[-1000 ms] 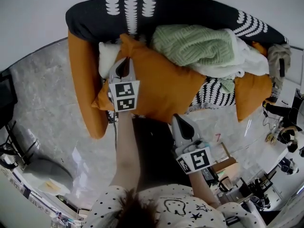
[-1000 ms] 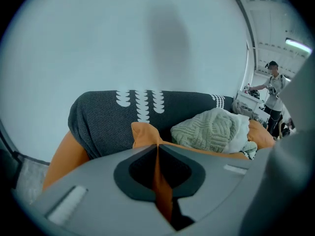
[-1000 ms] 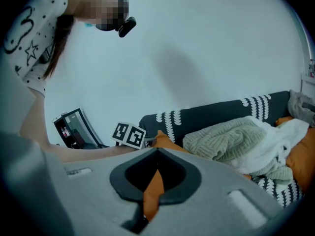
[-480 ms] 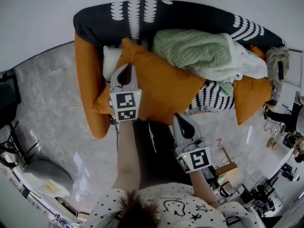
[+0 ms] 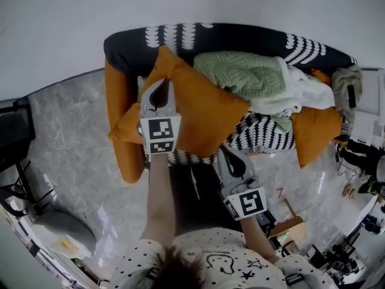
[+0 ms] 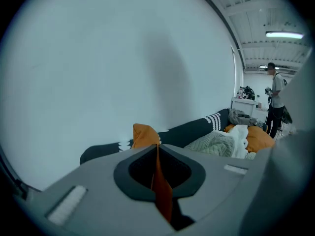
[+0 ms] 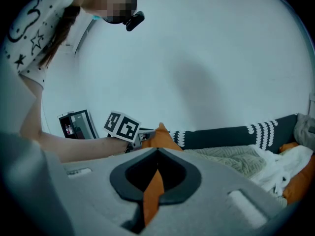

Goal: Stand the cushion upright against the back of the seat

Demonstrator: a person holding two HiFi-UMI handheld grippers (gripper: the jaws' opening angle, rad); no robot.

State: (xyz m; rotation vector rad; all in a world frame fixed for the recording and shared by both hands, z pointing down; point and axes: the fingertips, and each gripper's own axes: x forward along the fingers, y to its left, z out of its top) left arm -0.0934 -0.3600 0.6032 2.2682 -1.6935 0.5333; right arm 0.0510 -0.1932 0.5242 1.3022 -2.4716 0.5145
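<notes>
right claw [image 5: 227, 155] noted nearest the person, shut tight on a fold of orange fabric; in the right gripper view the strip is seen pinched in the slot of the right claw [image 7: 157, 157]. the fabric belongs to the cushion [image 5: 201, 110], gripped here at its lower right edge.

left claw [image 5: 157, 93] noted further out and to the left, clamped on the cushion's left part; in the left gripper view a thin orange fold is seen squeezed between the closed jaws of the left claw [image 6: 157, 154].

the cushion is held between the two claws, tilted like a diamond. one corner hangs over the orange armrest [image 5: 117, 101], and the top corner reaches the black backrest [image 5: 240, 38]. that corner is seen past the jaws in both gripper views [image 6: 145, 135] [image 7: 160, 135].

black-and-white seat cover [image 5: 261, 134] seen under and beside the cushion's lower edge. green knitted blanket [image 5: 243, 74] piled just right of the cushion, touching it, with a white blanket [image 5: 301, 92] beyond. a second orange cushion [image 5: 316, 131] lies at the sofa's far right end, well apart.

marbled floor [image 5: 66, 143] recorded around the sofa.
</notes>
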